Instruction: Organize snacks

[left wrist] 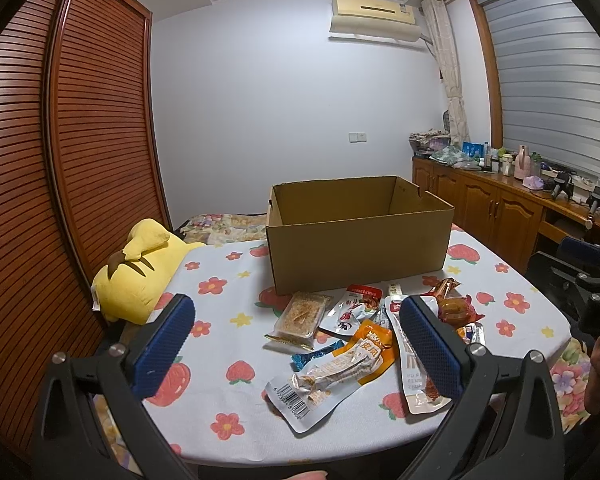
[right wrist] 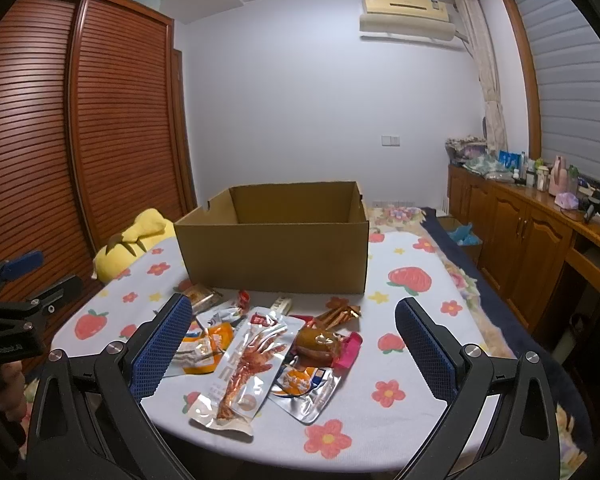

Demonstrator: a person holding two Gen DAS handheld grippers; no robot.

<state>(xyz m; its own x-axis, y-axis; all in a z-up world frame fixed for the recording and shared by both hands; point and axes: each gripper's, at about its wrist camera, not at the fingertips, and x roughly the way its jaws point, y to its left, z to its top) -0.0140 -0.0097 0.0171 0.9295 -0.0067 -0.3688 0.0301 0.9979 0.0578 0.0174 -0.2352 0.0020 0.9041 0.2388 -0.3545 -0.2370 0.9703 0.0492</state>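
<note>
Snack packets [right wrist: 256,364] heaped on table [right wrist: 400,412] before open box [right wrist: 276,256], placed within reach; left tongs [left wrist: 296,344] and right tongs [right wrist: 294,344] held wide open, nothing gripped.

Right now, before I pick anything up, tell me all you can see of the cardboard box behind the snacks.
The cardboard box is plain brown corrugated card, rectangular and open-topped, with no flaps showing. It stands upright on the fruit-and-flower tablecloth, behind the snack packets, a few of which lie close against its front wall. Only bare inner walls are visible; its floor is hidden. A small notch is cut into a far corner of the rim. Neither gripper touches it.
</note>
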